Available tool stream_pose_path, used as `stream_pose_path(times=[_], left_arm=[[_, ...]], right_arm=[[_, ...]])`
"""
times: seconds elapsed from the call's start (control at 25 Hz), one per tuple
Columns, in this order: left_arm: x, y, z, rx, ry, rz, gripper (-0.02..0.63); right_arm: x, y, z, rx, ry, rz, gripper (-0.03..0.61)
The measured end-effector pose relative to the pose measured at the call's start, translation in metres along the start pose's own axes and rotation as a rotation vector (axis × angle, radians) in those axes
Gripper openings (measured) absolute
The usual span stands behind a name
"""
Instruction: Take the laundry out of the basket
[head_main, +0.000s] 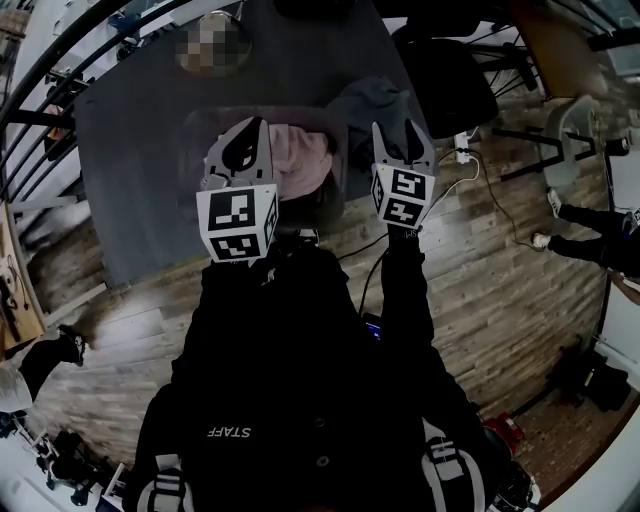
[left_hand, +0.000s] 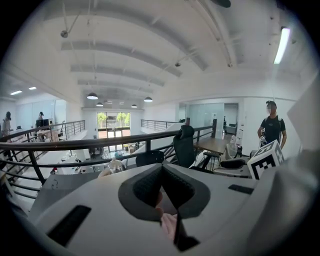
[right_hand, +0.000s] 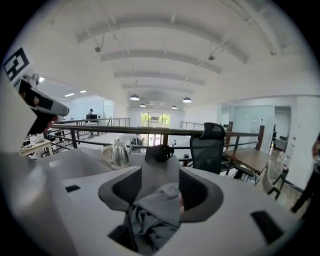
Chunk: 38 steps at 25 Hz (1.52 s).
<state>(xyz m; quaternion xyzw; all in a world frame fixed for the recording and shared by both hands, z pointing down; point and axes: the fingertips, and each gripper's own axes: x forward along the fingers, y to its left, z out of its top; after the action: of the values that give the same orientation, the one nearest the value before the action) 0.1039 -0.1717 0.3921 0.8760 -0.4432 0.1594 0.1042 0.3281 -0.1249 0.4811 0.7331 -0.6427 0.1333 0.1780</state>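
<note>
Both grippers are up over the grey table (head_main: 140, 150), each carrying a piece of laundry. The left gripper (head_main: 250, 135) has its jaws fully together, pinching a fold of the pink garment (head_main: 300, 160). The rest of that garment is bunched at three o'clock from the jaws. The right gripper (head_main: 403, 135) has its jaws part-way closed on a thick wad of the grey garment (head_main: 372, 100), which spills toward eleven o'clock. I can't pick out the basket for certain.

The left gripper view shows only a sliver of pink (left_hand: 169, 227), deep between the pads, so a tug could pull it free. The grey wad (right_hand: 155, 210) sits low between the right jaws (right_hand: 160, 175), and soft bulk like that could slide out. A trailing end might also sweep the kettle (right_hand: 117, 152) at twelve o'clock.

Neither piece is spread out. Each looks like a lump hanging from its pinch, so its long axis probably runs downward, nearly end-on to the head view.
</note>
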Motion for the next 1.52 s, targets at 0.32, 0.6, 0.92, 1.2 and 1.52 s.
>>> stream_pose_path(times=[0.32,0.6,0.92,1.2,1.52], left_arm=[[-0.036,0.014,0.021,-0.019,-0.072,0.003,0.002],[-0.062,0.023,0.044,-0.017,-0.137,0.006,0.002],[-0.092,0.033,0.065,-0.015,-0.219,0.001,0.002],[-0.108,0.047,0.066,-0.022,-0.237,0.007,0.002],[-0.116,0.061,0.074,-0.021,-0.265,0.019,0.0]], right_arm=[[-0.063,0.055,0.097,-0.029,-0.23,0.031,0.16],[-0.105,0.106,0.148,-0.034,-0.34,0.086,0.054],[-0.137,0.161,0.179,-0.001,-0.401,0.163,0.015],[-0.147,0.196,0.184,0.021,-0.405,0.237,0.015],[-0.146,0.207,0.192,-0.001,-0.419,0.246,0.015]])
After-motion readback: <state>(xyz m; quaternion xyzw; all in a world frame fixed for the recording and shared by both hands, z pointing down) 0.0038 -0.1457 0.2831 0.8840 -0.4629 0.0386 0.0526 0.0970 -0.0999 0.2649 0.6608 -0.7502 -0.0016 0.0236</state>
